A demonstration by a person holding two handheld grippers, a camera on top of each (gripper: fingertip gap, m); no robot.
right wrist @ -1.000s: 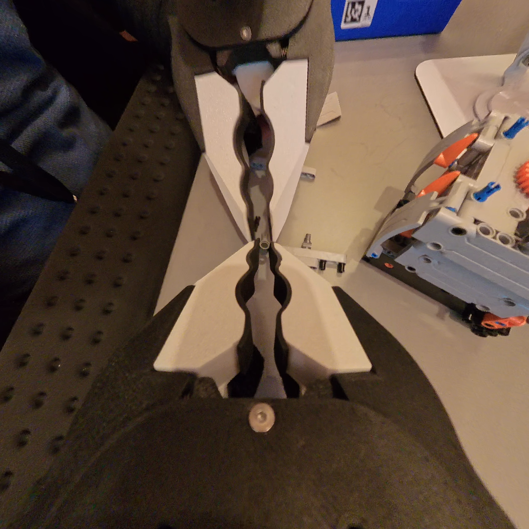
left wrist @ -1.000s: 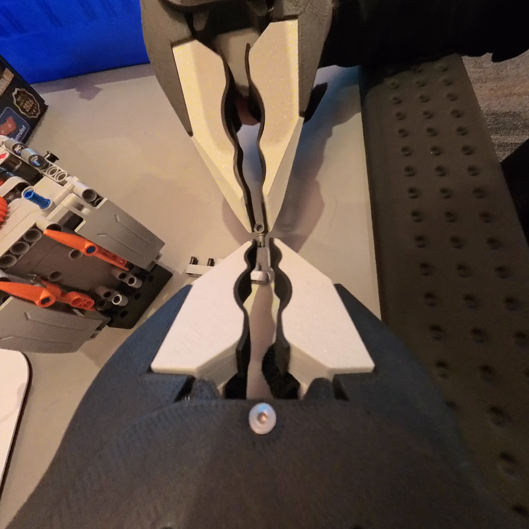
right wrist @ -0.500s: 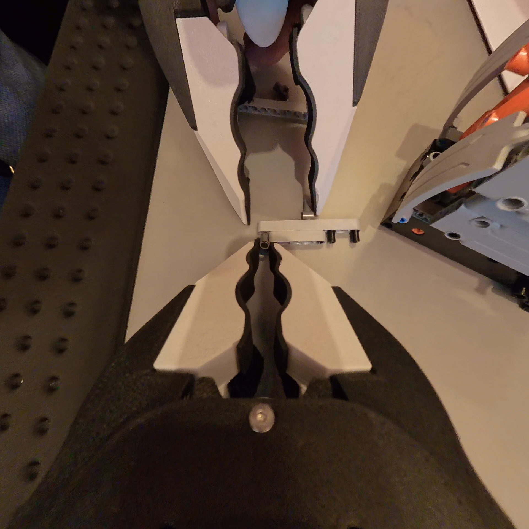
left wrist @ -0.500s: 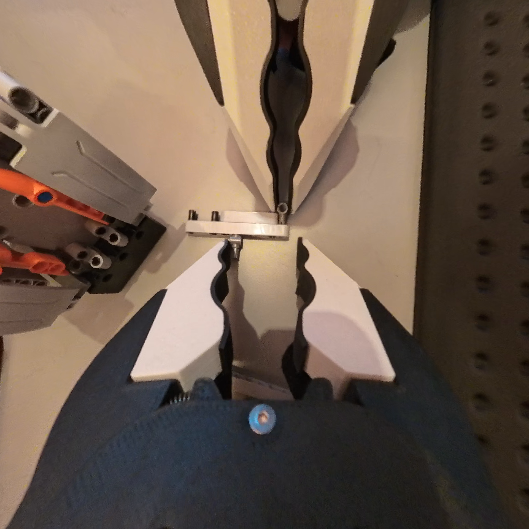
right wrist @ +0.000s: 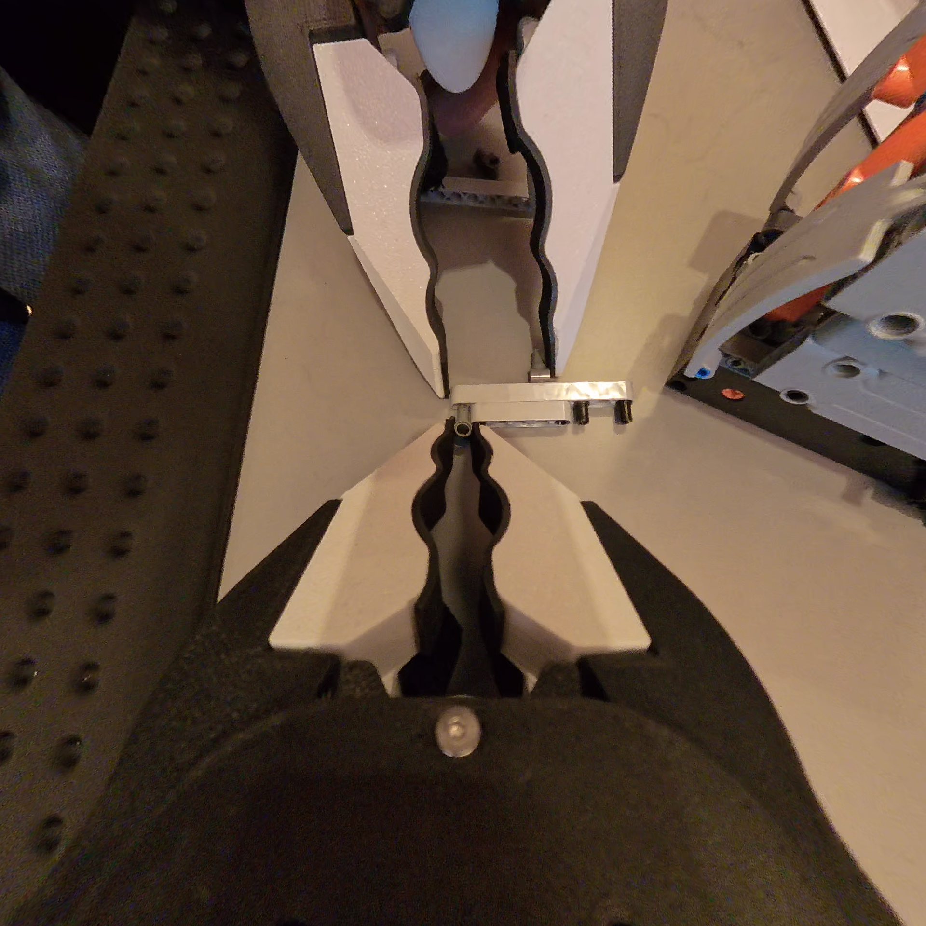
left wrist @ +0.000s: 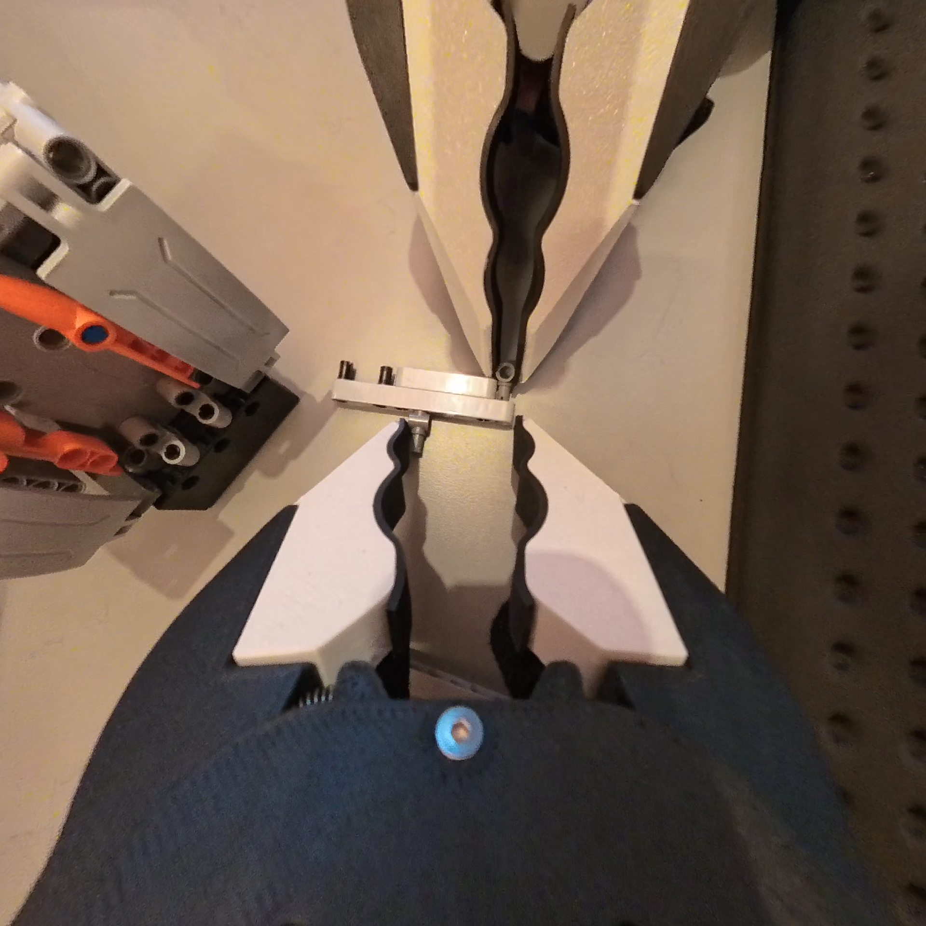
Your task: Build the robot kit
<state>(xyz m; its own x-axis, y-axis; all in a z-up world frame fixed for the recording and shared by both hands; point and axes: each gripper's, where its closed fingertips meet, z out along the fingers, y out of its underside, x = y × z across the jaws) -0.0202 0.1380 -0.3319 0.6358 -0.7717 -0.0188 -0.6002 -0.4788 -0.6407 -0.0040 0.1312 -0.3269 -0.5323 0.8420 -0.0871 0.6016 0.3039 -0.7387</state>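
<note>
At nine o'clock in the left wrist view sits a grey, black and orange plastic brick model (left wrist: 125, 381). The left hand-held gripper (left wrist: 458, 431) is spread wide, nearly touching a small grey pin (left wrist: 420, 426) under the flat light-grey plastic beam with black pegs (left wrist: 426, 396), which lies on the beige tabletop (left wrist: 250, 150). At twelve o'clock, the right hand-held gripper (right wrist: 463, 431) is clenched on a small grey peg (right wrist: 462, 427) at the beam's end.

A light grey studded plastic beam (left wrist: 426, 396) carries black pins (left wrist: 344, 370). The brick-built plastic model (left wrist: 125, 381) is grey with orange levers. White gripper fingers (left wrist: 330, 546) have black wavy pads, and the dark rubber mat (right wrist: 125, 401) shows rows of raised dots.
</note>
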